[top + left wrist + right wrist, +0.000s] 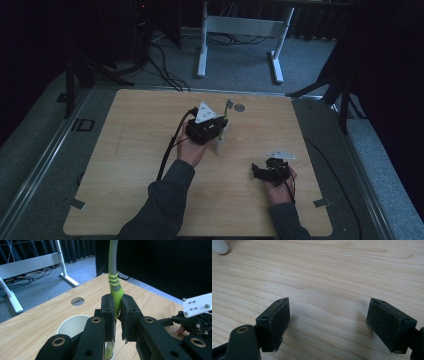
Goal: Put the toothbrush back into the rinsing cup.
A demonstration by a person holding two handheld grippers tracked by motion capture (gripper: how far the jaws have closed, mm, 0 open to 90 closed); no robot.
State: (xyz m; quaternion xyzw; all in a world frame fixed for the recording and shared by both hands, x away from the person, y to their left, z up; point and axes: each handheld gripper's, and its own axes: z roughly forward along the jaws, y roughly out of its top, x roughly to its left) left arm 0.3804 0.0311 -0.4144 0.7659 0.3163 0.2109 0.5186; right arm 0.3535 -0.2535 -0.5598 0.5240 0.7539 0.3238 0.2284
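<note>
the left claw (117, 312) is clenched on a green and grey toothbrush (114, 282), its pads pinching the green part of the handle while the grey neck rises upright above them. the lower end of the handle runs down into a white paper cup (72, 325) that stands on the table (37, 322) right under the claw, near a round hole (77, 301) in the tabletop. in the high view the left claw (220, 126) sits over the cup (220, 145) at mid table. the right claw (328, 323) is released, its pads spread wide just above bare wood, well apart from the cup, toward the near right part of the table.
</note>
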